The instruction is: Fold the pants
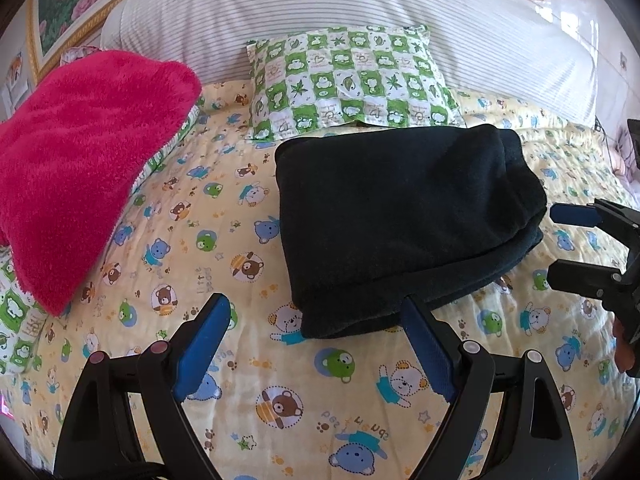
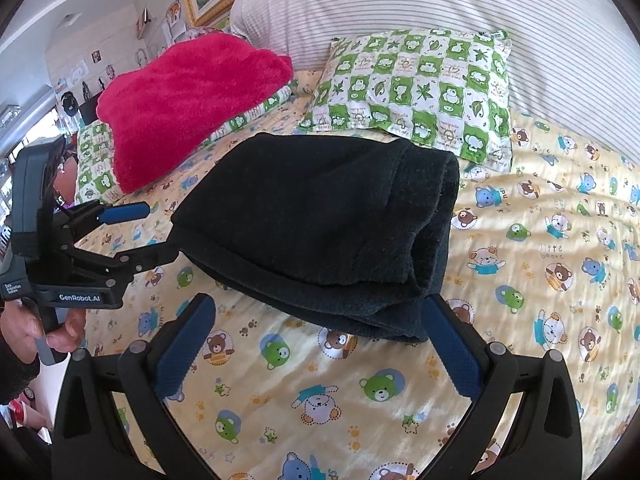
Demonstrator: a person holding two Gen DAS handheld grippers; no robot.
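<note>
You are working over a bed (image 1: 248, 364) that is wearing a yellow quilted cover printed with cartoon bears. The folded dark pants (image 1: 404, 220) are lying on it near the middle. A green-and-white checked pillow (image 1: 348, 80) is resting behind them, and a pink fluffy blanket (image 1: 80, 160) is sitting to the left on another checked pillow.

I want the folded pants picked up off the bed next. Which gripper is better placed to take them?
Probably the left gripper: its open jaws straddle the near edge of the black pants. The right gripper is also open, but faces the bundle's layered corner.
</note>
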